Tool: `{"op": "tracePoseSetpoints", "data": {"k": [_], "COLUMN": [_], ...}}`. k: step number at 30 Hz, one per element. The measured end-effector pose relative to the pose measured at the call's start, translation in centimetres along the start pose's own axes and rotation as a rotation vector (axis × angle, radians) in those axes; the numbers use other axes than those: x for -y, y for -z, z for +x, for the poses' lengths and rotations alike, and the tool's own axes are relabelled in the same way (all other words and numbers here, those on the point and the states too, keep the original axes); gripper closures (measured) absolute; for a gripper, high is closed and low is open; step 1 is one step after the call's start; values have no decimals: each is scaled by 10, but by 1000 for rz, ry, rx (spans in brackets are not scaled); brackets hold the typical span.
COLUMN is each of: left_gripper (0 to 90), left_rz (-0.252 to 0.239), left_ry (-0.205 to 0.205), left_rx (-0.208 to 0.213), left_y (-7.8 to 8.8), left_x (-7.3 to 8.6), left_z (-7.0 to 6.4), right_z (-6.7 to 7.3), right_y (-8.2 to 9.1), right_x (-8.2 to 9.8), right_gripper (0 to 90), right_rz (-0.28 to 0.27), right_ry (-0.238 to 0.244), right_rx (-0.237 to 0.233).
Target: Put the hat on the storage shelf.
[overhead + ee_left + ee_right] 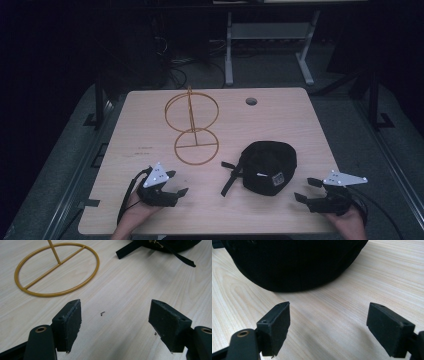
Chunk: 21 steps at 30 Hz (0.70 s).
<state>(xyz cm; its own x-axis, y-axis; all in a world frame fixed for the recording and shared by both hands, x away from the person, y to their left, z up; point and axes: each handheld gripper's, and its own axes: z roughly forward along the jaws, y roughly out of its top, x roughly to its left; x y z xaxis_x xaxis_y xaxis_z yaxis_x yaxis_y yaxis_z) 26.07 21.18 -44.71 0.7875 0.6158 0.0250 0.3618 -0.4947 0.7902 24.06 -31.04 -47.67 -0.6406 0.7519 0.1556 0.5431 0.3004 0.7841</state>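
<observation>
A black cap (267,166) lies on the wooden table (280,115), right of centre, with a loose strap (231,179) trailing to its left. A gold wire stand (192,125) with a round base and an upright ring stands behind the left hand. My left gripper (177,183) rests near the front edge, open, with bare wood between its pads (71,322); the stand's base ring (56,270) lies just ahead of it. My right gripper (306,190) is open too, just right of the cap, whose dark crown (294,262) sits close in front of it.
A round cable hole (251,101) sits near the table's far edge. Beyond the table stand a white desk frame (270,35) and dark cables on the floor. A small dark speck (102,313) marks the wood between the left gripper's jaws.
</observation>
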Motion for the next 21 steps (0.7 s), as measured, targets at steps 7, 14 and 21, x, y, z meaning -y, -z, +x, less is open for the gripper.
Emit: {"op": "tracePoseSetpoints", "data": {"k": [7, 14, 21], "left_gripper": [253, 236, 205], "left_rz": [1, -8, 7], "left_ry": [8, 20, 6], "left_rx": [16, 50, 87], "left_y": [-1, -1, -5], "left_x": [0, -7, -19], "left_z": [-1, -5, -12], "right_z": [-3, 0, 2], "right_y": [1, 3, 2], "right_x": [0, -1, -2], "right_gripper": [186, 186, 186], "right_rz": [-7, -10, -14], "right_ry": [-1, -7, 0], "right_rx": [-2, 6, 4]}}
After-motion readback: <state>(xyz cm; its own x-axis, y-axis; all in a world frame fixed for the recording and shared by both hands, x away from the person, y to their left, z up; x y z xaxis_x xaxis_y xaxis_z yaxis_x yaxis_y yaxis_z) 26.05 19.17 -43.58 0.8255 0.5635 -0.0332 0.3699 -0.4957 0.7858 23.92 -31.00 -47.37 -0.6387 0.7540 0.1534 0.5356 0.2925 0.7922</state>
